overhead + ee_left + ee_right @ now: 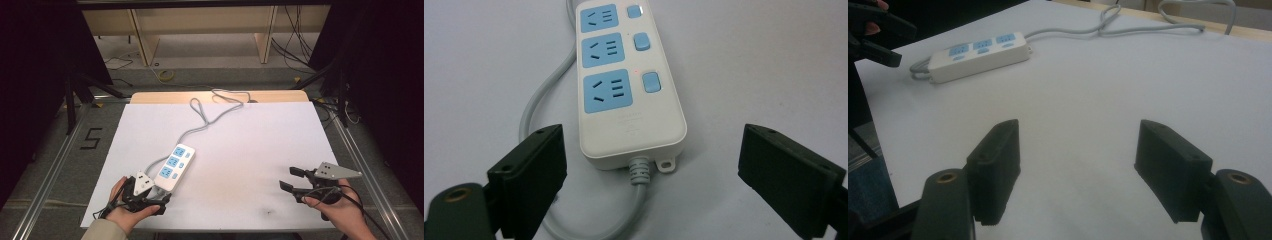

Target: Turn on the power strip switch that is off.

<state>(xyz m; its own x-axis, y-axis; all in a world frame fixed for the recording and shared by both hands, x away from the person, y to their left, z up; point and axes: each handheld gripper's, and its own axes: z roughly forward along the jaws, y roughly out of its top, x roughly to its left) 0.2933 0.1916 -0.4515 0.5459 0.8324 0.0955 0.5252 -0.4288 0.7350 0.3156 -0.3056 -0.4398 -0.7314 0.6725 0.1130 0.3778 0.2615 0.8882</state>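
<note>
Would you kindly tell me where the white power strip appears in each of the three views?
High view: the power strip lies left of centre, just ahead of the left gripper.
Left gripper view: upper centre, its cable end between the open jaws.
Right gripper view: upper left.
Shared landmark: its grey cable.
</note>
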